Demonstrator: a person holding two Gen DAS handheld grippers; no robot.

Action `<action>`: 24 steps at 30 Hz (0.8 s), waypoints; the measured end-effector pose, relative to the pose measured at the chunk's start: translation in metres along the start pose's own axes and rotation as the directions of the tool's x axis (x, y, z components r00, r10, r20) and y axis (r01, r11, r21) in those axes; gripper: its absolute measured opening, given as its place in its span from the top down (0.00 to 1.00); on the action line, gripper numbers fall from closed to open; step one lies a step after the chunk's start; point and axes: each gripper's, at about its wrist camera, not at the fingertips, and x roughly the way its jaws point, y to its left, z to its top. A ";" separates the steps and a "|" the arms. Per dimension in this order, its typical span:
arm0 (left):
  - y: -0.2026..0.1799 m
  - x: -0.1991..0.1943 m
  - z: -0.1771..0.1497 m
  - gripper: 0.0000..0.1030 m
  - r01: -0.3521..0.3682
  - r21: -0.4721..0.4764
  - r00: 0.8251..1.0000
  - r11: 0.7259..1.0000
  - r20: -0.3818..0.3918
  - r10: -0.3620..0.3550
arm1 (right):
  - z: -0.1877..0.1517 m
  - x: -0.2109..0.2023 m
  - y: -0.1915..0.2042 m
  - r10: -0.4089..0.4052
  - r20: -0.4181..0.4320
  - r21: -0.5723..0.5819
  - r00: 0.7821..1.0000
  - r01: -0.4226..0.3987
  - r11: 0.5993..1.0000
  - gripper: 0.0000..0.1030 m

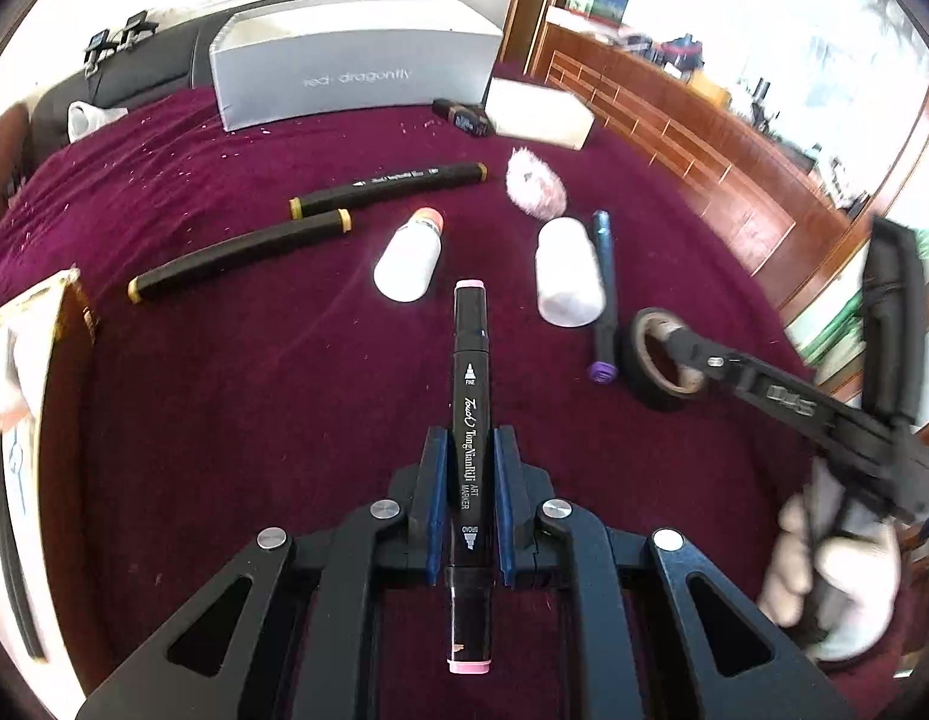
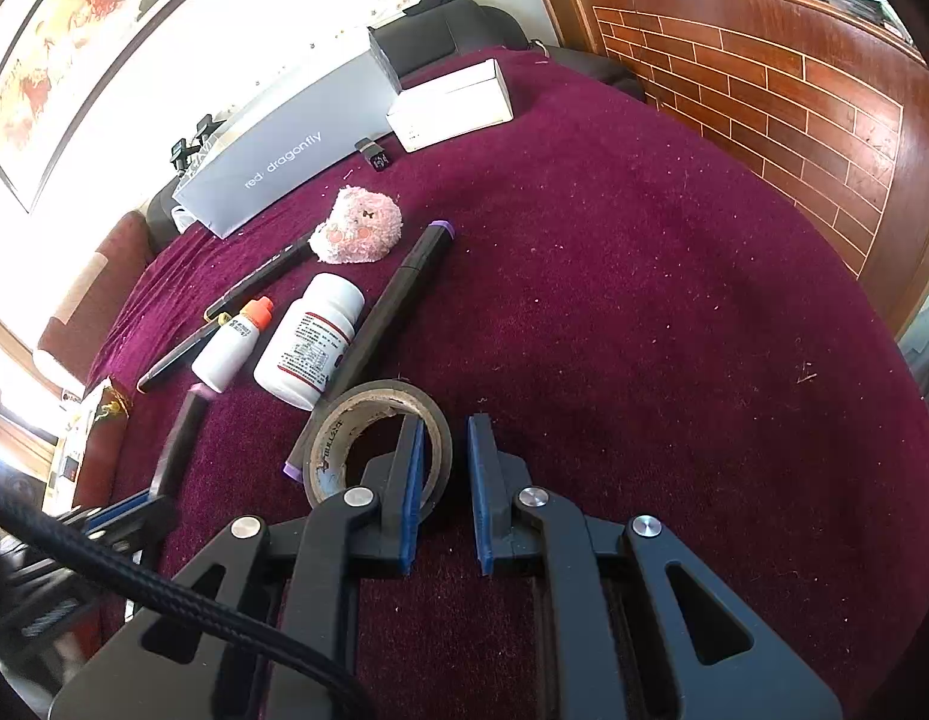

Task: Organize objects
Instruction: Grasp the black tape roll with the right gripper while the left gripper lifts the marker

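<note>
Two black tools (image 1: 469,450) (image 2: 446,438) clamp slim marker (image 1: 470,360), round tape roll (image 2: 377,438).

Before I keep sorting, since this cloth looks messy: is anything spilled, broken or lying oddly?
Nothing spilled or broken. Both white bottles, the orange-capped bottle and the larger bottle, lie on their sides, caps on. Pale specks dot the maroon cloth. The left claw grips a pink-capped marker.
</note>
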 end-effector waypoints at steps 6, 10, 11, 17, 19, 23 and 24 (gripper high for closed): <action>0.013 -0.031 -0.019 0.89 0.043 -0.026 0.999 0.999 0.029 -0.043 | -0.001 -0.001 0.001 -0.008 0.004 0.001 1.000 0.008 1.000 0.90; 0.026 -0.050 -0.035 0.89 0.056 -0.055 0.998 0.997 0.042 -0.054 | -0.001 -0.003 0.004 -0.031 0.009 -0.014 0.999 0.032 0.999 0.90; 0.030 -0.056 -0.038 0.89 0.055 -0.063 0.997 0.997 0.050 -0.051 | -0.002 -0.003 0.006 -0.035 0.009 -0.020 0.999 0.036 0.999 0.90; 0.070 -0.093 -0.056 0.89 0.043 -0.134 0.992 0.990 0.120 -0.027 | -0.008 -0.017 0.011 -0.027 0.009 -0.030 1.000 0.027 0.999 0.91; 0.087 -0.105 -0.062 0.89 0.033 -0.161 0.990 0.986 0.143 -0.010 | -0.010 -0.024 0.015 -0.020 0.012 -0.034 1.000 0.021 0.999 0.91; 0.119 -0.122 -0.074 0.89 -0.003 -0.224 0.984 0.975 0.172 0.043 | -0.011 -0.041 0.028 0.021 0.014 -0.041 1.000 -0.021 0.999 0.91; 0.130 -0.126 -0.078 0.89 -0.012 -0.249 0.983 0.968 0.176 0.057 | -0.011 -0.046 0.035 0.036 0.014 -0.047 0.999 -0.035 0.998 0.91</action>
